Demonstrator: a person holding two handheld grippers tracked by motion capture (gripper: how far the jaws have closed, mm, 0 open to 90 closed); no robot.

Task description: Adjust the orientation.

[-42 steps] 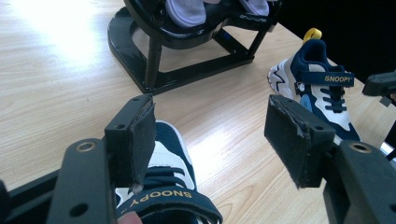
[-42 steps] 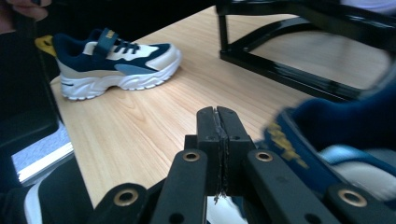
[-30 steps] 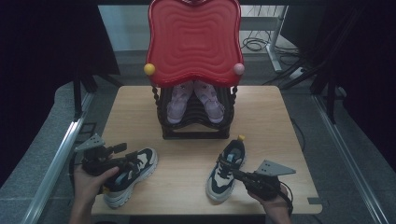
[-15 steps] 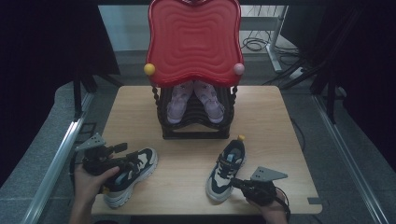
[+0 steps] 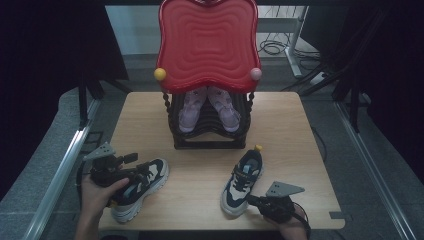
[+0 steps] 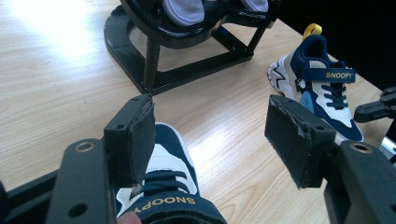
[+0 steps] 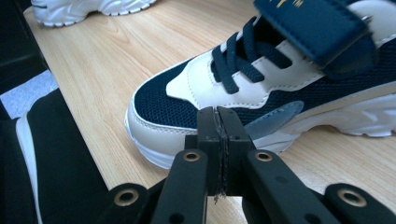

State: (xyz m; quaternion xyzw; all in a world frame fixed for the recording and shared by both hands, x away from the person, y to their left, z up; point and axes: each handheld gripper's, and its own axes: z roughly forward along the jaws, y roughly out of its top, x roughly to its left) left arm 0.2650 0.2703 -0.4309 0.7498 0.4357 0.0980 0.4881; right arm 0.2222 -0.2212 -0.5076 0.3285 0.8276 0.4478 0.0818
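Note:
Two navy and white SNOOPY sneakers lie on the wooden table (image 5: 290, 125). My left gripper (image 5: 131, 169) is open over the left sneaker (image 5: 142, 187). In the left gripper view its jaws (image 6: 210, 121) stand wide apart above that sneaker's tongue and strap (image 6: 163, 196), and nothing is pressed between the pads. The right sneaker (image 5: 243, 180) has a yellow heel loop and points toward the person. My right gripper (image 5: 253, 200) is shut and empty. Its tips (image 7: 218, 123) sit low by the table, right beside that sneaker's toe side (image 7: 280, 70).
A black shoe rack (image 5: 207, 142) with a big red wavy top (image 5: 207, 40) stands at mid table and holds a pink pair (image 5: 187, 107). Metal rails run along both sides of the table. Bare wood lies between the two sneakers.
My right gripper has sunk toward the table beside the right sneaker's toe, jaws staying shut. The left gripper and both sneakers have kept still.

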